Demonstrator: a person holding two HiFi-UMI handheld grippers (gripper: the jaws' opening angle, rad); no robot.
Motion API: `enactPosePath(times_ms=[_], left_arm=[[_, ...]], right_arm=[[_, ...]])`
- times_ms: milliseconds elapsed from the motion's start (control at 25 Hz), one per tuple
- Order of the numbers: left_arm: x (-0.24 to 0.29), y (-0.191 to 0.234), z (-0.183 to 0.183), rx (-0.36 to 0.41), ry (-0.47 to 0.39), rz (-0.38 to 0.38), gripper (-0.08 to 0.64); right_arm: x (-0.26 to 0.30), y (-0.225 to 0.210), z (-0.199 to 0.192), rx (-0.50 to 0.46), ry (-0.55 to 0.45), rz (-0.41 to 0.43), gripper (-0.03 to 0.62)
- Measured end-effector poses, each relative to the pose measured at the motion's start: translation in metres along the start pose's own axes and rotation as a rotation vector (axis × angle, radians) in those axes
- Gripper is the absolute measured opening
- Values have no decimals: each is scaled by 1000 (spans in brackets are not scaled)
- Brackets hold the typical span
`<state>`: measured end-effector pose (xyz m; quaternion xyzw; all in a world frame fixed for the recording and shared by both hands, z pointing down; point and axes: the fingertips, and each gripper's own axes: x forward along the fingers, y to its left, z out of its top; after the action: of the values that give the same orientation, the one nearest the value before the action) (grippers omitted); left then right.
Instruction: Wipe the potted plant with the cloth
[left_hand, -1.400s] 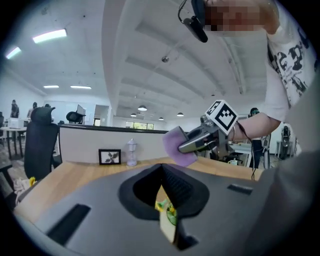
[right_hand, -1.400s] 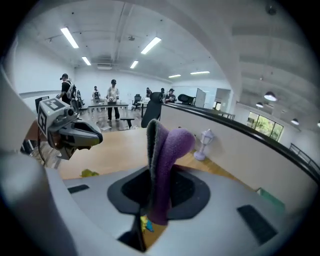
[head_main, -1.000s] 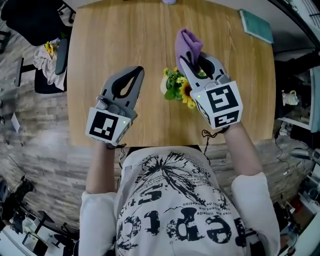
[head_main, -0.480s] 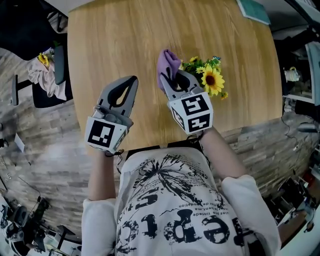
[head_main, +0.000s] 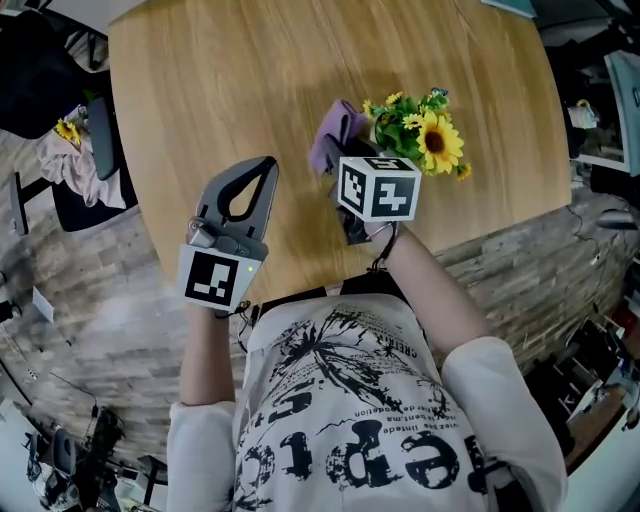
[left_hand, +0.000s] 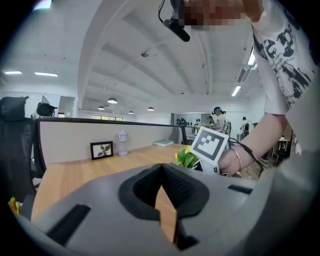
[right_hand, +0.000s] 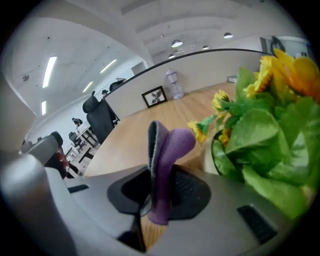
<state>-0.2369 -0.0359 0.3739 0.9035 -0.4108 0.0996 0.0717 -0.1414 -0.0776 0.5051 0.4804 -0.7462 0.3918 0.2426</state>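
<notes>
1. Pinching the purple cloth (right_hand: 167, 145) between its closed jaws, the right gripper (right_hand: 157, 197) is hovering just beside the potted plant (head_main: 425, 135).
2. The plant is standing on the wooden table (head_main: 230, 80), near its front edge.
3. The left gripper (head_main: 262, 170) is hanging apart from both, jaws together and empty.
</notes>
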Motion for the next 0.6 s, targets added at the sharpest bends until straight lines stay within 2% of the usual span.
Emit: enactPosePath(times_ms=[120, 440, 600], left_arm=[[5, -8, -5, 1, 5, -45, 3], [12, -13, -5, -40, -29, -89, 3], [19, -28, -6, -13, -21, -139, 3]], right_arm=[[-4, -10, -5, 31, 4, -31, 80], [-3, -16, -22, 23, 68, -53, 80], [-9, -25, -34, 20, 107, -49, 81]])
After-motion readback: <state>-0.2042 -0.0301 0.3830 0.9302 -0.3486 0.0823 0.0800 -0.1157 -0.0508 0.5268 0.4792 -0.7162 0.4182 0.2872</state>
